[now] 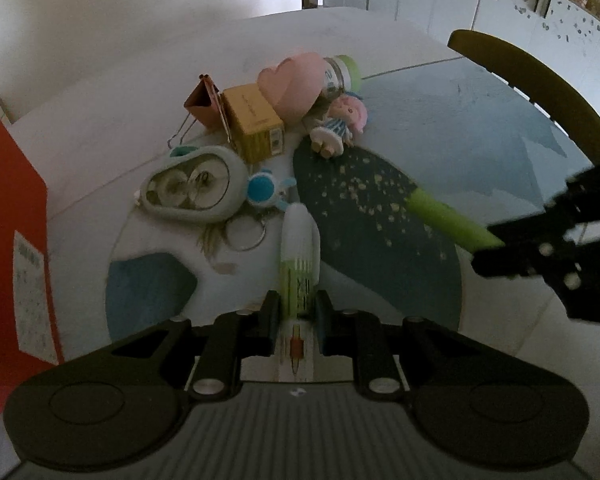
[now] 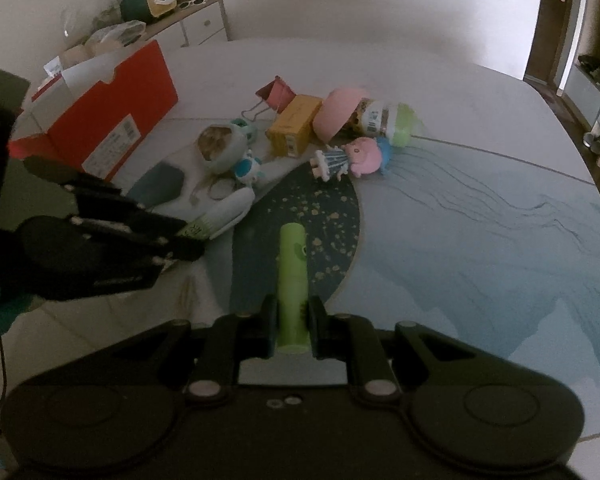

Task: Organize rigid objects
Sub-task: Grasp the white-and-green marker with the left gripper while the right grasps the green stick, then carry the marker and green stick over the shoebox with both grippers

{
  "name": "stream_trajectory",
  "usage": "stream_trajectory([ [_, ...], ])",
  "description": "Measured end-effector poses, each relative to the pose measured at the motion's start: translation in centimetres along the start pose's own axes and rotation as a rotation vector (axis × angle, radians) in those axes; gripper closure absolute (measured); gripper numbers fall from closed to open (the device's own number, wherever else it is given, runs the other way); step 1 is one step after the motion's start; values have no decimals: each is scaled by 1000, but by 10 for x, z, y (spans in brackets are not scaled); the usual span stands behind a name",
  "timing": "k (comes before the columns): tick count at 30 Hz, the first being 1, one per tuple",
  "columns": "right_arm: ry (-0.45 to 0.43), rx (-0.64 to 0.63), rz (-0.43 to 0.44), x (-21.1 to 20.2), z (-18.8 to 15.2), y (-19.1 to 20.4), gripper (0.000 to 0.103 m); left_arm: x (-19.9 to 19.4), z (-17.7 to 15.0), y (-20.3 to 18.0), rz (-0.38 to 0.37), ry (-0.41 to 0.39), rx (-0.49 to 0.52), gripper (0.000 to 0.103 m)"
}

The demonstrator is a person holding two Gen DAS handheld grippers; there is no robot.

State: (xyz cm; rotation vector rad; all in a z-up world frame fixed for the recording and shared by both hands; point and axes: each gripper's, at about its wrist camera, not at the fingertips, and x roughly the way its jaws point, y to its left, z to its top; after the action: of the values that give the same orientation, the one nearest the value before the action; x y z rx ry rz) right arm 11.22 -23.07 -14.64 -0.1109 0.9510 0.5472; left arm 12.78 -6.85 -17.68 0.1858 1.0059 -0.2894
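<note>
White-and-green plastic pen [image 1: 298,256] is clamped in left gripper [image 1: 298,310] jaws, slim lime-green tube [image 2: 293,280] in right gripper [image 2: 293,320] jaws, both lifted off counter [image 2: 480,240]; next, I'd judge: carry to open red cardboard box [image 2: 112,120] at 10 o'clock.

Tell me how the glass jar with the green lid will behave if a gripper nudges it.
The glass jar lies on its side, so it would probably roll. It is wedged against the pink bowl, which may check it or shift with it. Being glass with contents inside, it is likely stiff, fairly heavy and breakable.
</note>
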Motion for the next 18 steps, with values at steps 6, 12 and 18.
stream_trajectory([
  [6, -7, 12, -8, -6, -1, -3, 88, 3, 5, -1, 0, 10, -28, 86],
  [12, -19, 43, 3, -15, 4, -3, 88, -8, 4, 4, -20, 5, -107, 86],
  [18, -57, 34, 15, -31, 18, 9, 88, -37, 2, 15, -32, -29, -177, 86],
])
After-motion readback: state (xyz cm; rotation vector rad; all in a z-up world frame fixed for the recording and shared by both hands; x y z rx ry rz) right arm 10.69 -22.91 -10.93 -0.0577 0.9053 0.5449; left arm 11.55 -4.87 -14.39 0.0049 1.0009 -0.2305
